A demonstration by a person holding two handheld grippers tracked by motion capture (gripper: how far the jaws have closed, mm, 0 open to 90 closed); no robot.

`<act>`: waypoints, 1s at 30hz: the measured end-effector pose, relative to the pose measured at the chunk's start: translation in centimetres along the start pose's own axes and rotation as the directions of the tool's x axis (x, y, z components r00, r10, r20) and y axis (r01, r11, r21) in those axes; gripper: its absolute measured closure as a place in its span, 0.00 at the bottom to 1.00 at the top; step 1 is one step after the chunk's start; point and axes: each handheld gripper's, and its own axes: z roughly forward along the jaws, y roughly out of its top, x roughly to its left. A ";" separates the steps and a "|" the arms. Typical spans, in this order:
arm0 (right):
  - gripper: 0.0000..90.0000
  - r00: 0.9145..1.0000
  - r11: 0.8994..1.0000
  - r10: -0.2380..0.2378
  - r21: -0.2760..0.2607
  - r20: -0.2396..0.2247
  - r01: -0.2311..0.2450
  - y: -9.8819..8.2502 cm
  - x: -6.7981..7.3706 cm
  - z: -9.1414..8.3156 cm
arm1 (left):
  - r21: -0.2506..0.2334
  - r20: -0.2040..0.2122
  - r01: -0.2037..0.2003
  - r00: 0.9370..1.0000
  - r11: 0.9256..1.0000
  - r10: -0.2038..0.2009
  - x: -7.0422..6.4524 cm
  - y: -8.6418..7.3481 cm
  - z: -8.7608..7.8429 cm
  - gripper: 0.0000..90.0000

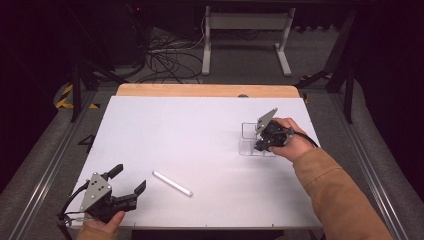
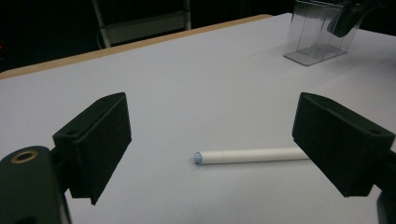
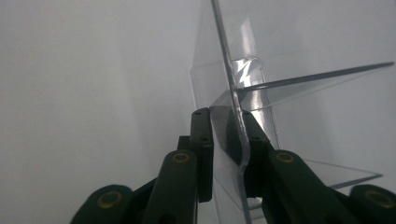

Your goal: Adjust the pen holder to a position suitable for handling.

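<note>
From the high view, a white table [image 1: 200, 130] with a wooden strip along its far edge lies under two handheld grippers. The left gripper [image 1: 129, 181] rests near the front left corner, its jaws spread wide and aimed at a slim white plastic tube [image 1: 172, 183] lying flat just beside it, probably lined up for a pickup. The right gripper [image 1: 262, 141] sits toward the right side of the table, nose down on a clear plastic divided box [image 1: 248, 140], likely steadying it as a place to receive the tube. Bare table stretches between tube and box, leaving plenty of room to carry across. In the left gripper view, the two black jaws stand far apart with nothing between the pads; the tube [image 2: 250, 156] lies crosswise ahead, one end hidden behind the right-hand jaw, and the clear box [image 2: 317, 35] stands well apart near the far edge. In the right gripper view, the jaws are nearly together, pinching a thin upright wall of the box [image 3: 231, 93], whose partitions branch away beyond the pads.
</note>
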 end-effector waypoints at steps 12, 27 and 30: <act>0.98 0.998 0.998 -0.040 -0.047 -0.043 0.038 2.0 1.0 -1.0 | 0.003 -0.010 -0.002 1.000 1.000 0.002 0.0 -0.2 -0.3 0.14; 0.98 0.988 0.990 -0.133 -0.065 -0.079 0.128 8.7 2.7 0.5 | 0.002 -0.008 0.008 1.000 1.000 -0.008 0.1 -0.3 -0.5 0.14; 0.98 0.985 0.987 -0.151 -0.065 -0.086 0.145 9.9 3.0 1.2 | 0.002 -0.006 0.009 1.000 1.000 -0.009 0.1 -0.3 -0.5 0.14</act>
